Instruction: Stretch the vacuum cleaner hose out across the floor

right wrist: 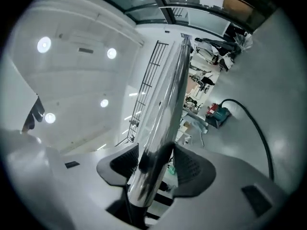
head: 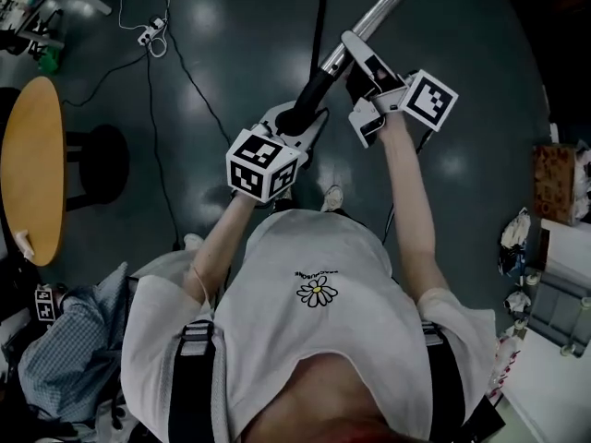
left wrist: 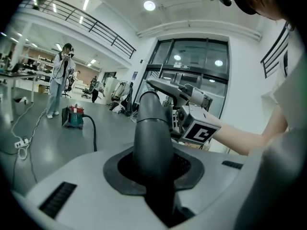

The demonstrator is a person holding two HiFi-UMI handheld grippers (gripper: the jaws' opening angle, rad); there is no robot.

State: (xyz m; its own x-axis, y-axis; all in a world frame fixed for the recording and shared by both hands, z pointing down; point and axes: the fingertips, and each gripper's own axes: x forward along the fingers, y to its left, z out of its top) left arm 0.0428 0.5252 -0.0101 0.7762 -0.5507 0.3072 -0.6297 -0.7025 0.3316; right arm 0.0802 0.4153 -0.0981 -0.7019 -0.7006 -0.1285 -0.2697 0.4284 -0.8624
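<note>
Left gripper (left wrist: 153, 169) is pinching the wand's dark handle (left wrist: 152, 128) while right gripper (right wrist: 156, 163), jaws spread, is straddling the chrome tube (right wrist: 168, 95), hose (right wrist: 256, 127) trailing over floor (right wrist: 288, 80) to the canister (right wrist: 218, 114); next probably needing clamping, then pulling away.

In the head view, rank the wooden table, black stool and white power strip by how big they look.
Largest: wooden table.
Middle: black stool.
Smallest: white power strip, also farthest away.

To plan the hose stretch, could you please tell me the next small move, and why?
Probably close the right gripper on the chrome tube: it lies between open jaws, while the left gripper clamps the dark handle.
</note>
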